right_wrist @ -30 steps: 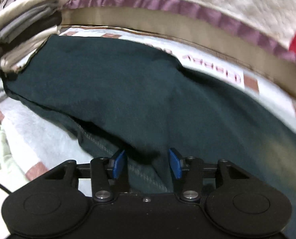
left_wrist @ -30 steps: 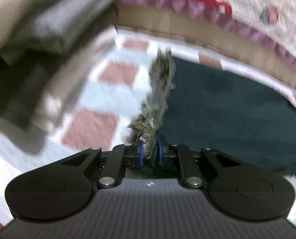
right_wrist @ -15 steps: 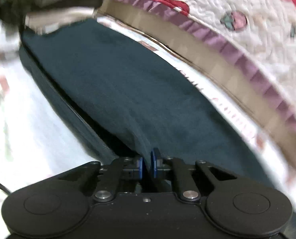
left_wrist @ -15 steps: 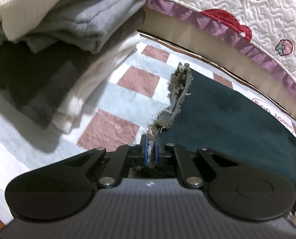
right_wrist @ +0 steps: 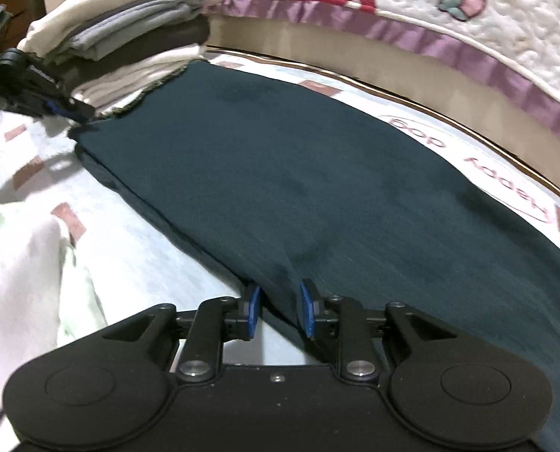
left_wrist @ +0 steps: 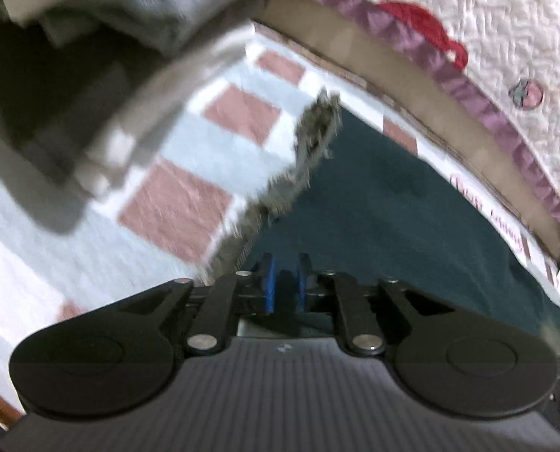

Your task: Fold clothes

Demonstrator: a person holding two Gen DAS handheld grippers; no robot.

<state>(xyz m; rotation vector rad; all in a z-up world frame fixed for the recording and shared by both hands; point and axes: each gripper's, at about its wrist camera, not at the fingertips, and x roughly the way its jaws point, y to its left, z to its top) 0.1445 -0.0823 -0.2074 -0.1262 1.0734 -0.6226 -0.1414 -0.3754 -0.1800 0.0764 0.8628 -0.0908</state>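
Dark-green cloth point(right_wrist: 280, 173) lies doubled flat on the checked bedsheet point(left_wrist: 174, 203) beside a folded stack point(right_wrist: 129, 41), so further folds look likely, with left gripper point(left_wrist: 284, 279) and right gripper point(right_wrist: 280, 310) both parted around its edges.

We see soft, even indoor light with no glare; its source lies out of view; the left wrist view is smeared with motion blur — the stacked clothes point(left_wrist: 102, 86) and checked sheet point(left_wrist: 174, 207) streak, while the gripper body stays crisp; the right wrist view is sharper, blurring only at its left edge; both bend strongly at the rims — the quilt border point(right_wrist: 449, 49) curves; shadows are faint.
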